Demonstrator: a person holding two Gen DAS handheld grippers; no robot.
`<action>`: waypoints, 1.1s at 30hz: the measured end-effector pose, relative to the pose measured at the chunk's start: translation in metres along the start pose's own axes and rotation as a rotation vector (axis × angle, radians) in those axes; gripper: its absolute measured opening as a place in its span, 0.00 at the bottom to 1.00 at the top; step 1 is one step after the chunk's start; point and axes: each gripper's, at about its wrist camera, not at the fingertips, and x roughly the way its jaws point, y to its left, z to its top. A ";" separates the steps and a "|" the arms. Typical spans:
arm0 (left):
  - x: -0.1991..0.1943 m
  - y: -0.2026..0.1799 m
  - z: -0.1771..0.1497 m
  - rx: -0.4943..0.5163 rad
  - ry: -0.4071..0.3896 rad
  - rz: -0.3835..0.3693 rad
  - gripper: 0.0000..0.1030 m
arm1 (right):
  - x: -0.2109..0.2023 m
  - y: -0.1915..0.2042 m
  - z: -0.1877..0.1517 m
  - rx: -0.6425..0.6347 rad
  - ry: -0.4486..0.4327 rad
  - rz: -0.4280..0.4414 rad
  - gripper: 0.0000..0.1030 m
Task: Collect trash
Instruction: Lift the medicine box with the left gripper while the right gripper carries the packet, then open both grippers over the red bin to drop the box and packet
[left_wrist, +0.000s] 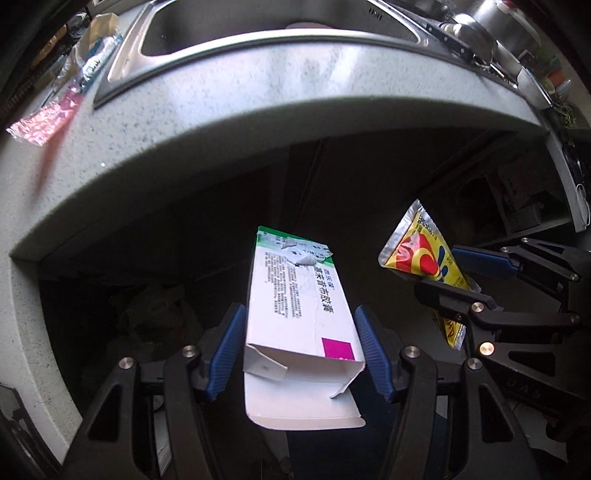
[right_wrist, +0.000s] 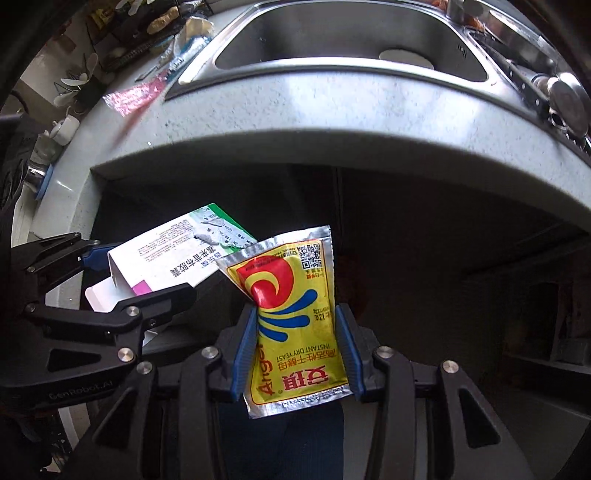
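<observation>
My left gripper (left_wrist: 301, 350) is shut on a white medicine box (left_wrist: 295, 314) with a green end and an open flap, held in the air in front of the counter's edge. My right gripper (right_wrist: 299, 350) is shut on a yellow yeast packet (right_wrist: 291, 325) with a red and blue logo. The packet (left_wrist: 424, 258) and right gripper (left_wrist: 476, 280) show at the right in the left wrist view. The box (right_wrist: 173, 258) and left gripper (right_wrist: 107, 280) show at the left in the right wrist view. Both hang over the dark space below the counter.
A speckled grey counter (left_wrist: 258, 92) curves ahead with a steel sink (right_wrist: 351, 40) set in it. A pink foil wrapper (left_wrist: 48, 118) and a clear wrapper (left_wrist: 96, 62) lie on the counter's left. Pots and a knife (left_wrist: 480, 33) sit at the right.
</observation>
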 end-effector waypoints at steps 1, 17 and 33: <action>0.010 0.001 -0.001 0.000 0.004 -0.001 0.57 | 0.010 -0.002 -0.002 0.008 0.013 -0.002 0.38; 0.221 -0.005 0.002 -0.013 0.060 -0.053 0.58 | 0.192 -0.084 -0.016 0.086 0.106 -0.022 0.39; 0.264 -0.011 0.014 0.004 0.071 0.007 0.82 | 0.236 -0.106 -0.025 0.139 0.160 -0.020 0.39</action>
